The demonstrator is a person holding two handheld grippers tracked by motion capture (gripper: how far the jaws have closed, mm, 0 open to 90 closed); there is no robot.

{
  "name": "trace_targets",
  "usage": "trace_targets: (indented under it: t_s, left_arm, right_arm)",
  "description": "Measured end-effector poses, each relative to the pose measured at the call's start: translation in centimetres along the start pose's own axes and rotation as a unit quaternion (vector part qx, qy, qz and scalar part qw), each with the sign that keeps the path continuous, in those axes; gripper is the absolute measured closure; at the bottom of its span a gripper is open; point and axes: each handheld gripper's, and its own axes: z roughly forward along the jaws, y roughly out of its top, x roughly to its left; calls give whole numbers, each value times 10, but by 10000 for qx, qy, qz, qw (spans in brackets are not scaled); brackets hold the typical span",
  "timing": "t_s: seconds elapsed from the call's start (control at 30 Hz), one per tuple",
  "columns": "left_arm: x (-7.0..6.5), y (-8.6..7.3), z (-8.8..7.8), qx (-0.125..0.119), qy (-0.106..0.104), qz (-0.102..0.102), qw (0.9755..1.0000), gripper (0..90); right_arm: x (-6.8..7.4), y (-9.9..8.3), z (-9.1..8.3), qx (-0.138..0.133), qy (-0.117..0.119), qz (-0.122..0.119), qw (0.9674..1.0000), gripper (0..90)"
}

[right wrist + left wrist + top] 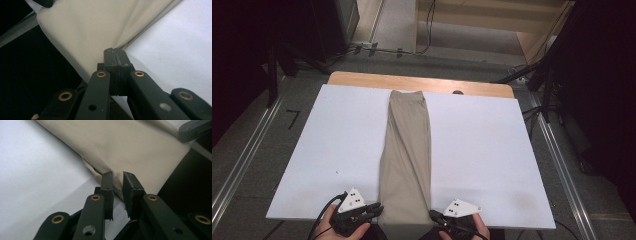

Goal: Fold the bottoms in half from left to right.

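High view: folded beige trousers [406, 155] lie lengthwise mid-tabletop [312, 150], near end between both tools. Left hand-held gripper [117, 176]: jaws slightly parted around the cloth's edge. Right hand-held gripper [115, 51]: clamped shut at the hem.

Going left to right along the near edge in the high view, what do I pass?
Left gripper → beige folded cloth → right gripper, all at the near edge of the white board.
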Motion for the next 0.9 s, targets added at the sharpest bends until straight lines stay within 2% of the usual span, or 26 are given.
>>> trace_targets:
  t_s: [0.03, 0.07, 0.1, 0.13, 0.23, 0.3, 0.4, 0.5, 0.57, 0.63, 0.7, 0.77, 0.83, 0.9]
  left_arm:
    - [-1, 0, 0, 0, -18, -6, 10000, 778]
    - [-3, 0, 0, -48, 51, 18, 10000, 736]
    - [-5, 0, -1, -82, 238, 85, 9996, 656]
    - [-7, 0, -1, -170, 329, 147, 9992, 567]
    - [-6, 4, -7, -511, -150, 136, 9985, 445]
    - [-4, 8, -12, -640, -204, 174, 9976, 356]
    - [5, 17, -20, -948, -377, 126, 9947, 248]
    - [18, 31, -24, -1119, -438, 176, 9926, 129]
    - [29, 39, -24, -1220, -541, 183, 9909, 87]
    - [40, 48, -22, -1326, -578, 194, 9893, 61]
    - [50, 59, -17, -1391, -539, 201, 9886, 55]
    - [60, 72, -9, -1397, -500, 207, 9887, 53]
    - [71, 85, -2, -1411, -522, 208, 9884, 52]
    - [82, 98, 7, -1420, -590, 188, 9879, 0]
  right_arm:
    - [0, 0, 0, -23, 4, 46, 10000, 838]
    - [0, -1, 0, -74, -40, 41, 10000, 756]
    - [0, -1, 0, -146, -141, 62, 9998, 690]
    - [0, -1, 0, -196, -203, 80, 9996, 668]
    - [1, 2, -4, -347, -165, -15, 9993, 609]
    - [-1, 5, -11, -488, -206, -105, 9985, 590]
    - [-12, 9, -25, -782, -121, 8, 9969, 446]
    - [-27, 14, -32, -844, 17, 82, 9964, 381]
    - [-37, 17, -34, -919, -92, 104, 9957, 301]
    - [-46, 22, -35, -1001, -186, 129, 9947, 275]
    - [-55, 29, -33, -1079, -172, 163, 9939, 184]
    - [-64, 37, -29, -1014, -92, 117, 9947, 112]
    - [-72, 45, -25, -1015, -116, 75, 9947, 67]
    - [-81, 54, -19, -1028, -111, 104, 9946, 0]
